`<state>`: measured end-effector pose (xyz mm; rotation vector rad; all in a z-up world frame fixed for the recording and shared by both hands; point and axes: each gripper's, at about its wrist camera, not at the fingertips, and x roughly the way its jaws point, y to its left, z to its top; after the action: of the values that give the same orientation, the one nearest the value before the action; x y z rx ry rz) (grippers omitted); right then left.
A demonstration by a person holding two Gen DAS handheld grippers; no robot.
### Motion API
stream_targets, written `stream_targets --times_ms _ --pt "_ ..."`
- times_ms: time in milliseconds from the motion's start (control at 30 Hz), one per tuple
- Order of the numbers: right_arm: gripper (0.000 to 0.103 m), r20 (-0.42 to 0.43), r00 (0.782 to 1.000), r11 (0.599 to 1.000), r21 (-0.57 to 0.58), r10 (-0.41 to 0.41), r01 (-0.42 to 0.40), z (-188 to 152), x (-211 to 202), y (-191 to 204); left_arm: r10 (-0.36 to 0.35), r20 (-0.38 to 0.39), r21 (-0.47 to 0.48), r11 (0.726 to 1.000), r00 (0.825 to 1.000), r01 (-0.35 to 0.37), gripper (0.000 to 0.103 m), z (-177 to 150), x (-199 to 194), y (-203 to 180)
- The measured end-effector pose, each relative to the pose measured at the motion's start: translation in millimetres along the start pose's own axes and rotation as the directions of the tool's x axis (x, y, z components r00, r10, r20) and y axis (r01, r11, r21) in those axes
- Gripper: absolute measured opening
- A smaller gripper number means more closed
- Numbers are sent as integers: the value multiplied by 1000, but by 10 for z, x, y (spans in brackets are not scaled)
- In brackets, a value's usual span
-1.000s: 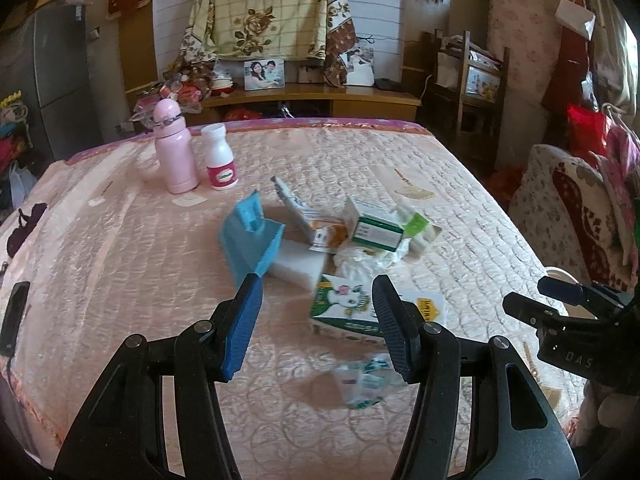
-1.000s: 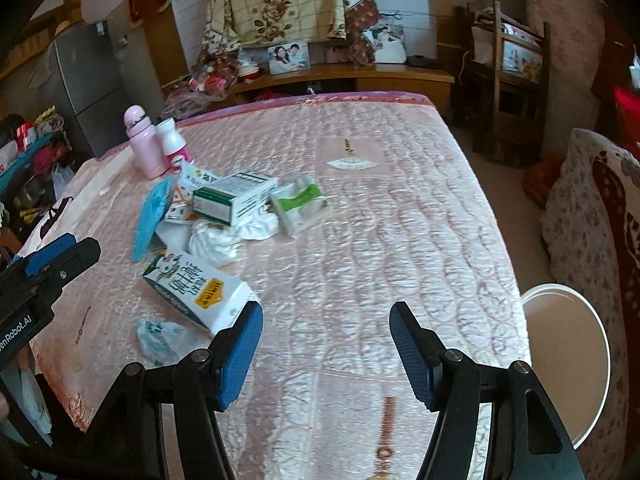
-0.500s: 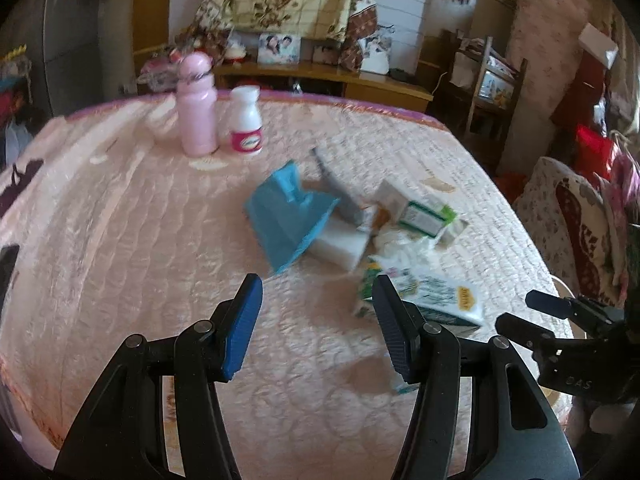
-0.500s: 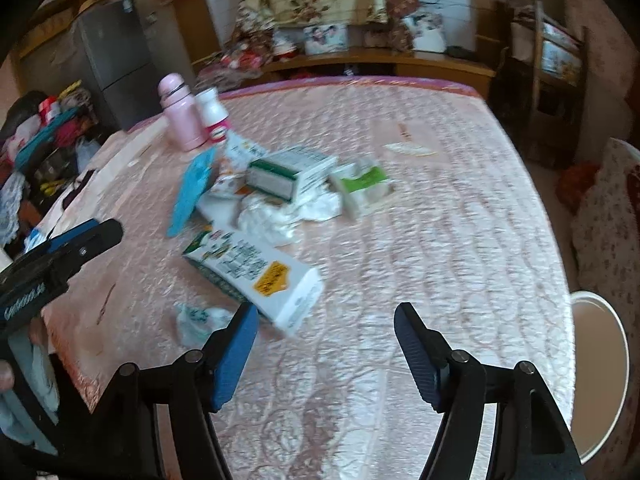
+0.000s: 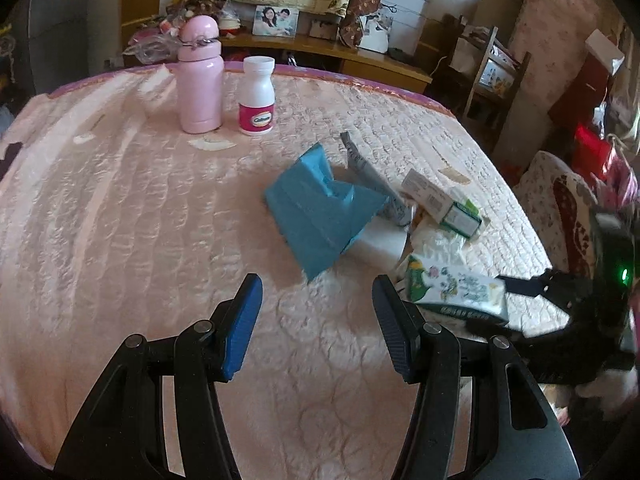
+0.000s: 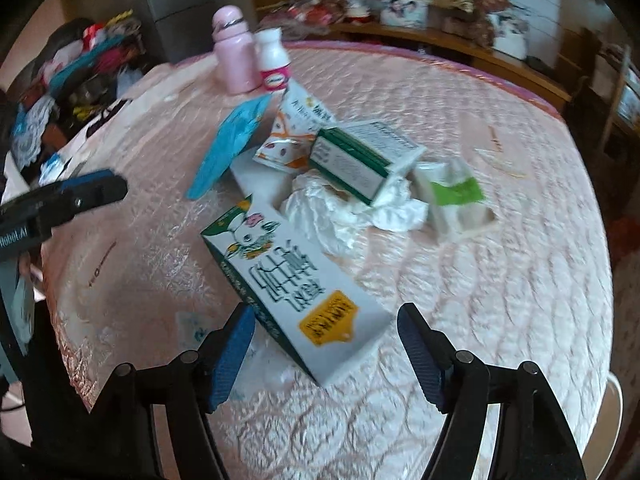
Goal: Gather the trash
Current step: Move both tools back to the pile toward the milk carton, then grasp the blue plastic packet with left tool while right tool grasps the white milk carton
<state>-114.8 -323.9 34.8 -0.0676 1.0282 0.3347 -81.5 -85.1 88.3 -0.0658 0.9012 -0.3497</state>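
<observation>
right gripper (image 6: 326,348): fingers spread wide, either side of milk carton's (image 6: 294,286) near end, not clamped | left gripper (image 5: 317,318): fingers wide, nothing held, over bed (image 5: 120,220) | carton lying flat beside crumpled tissue (image 6: 340,210), blue wrapper (image 5: 320,216)

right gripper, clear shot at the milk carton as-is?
Probably yes. The right gripper is open, and the milk carton lies flat just ahead with its near end between the fingers. Nothing sits on it; the crumpled tissue lies beyond.

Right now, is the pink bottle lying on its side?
No, the pink bottle stands upright on the bed beside the white pill bottle.
</observation>
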Motion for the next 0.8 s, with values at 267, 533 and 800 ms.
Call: stream_targets --times_ms 267,533,800 --pt "67 32 999 998 -65 28 -26 73 138 98 -72 -2 -130 989 997 71 63 441 363 46" --pt "59 51 998 999 -3 35 -35 -168 -38 -69 -12 -45 -178 984 999 4 66 632 813 24" --pt "70 117 993 1000 -3 29 -29 -128 -211 -98 -34 -76 -186 982 997 19 50 507 875 157"
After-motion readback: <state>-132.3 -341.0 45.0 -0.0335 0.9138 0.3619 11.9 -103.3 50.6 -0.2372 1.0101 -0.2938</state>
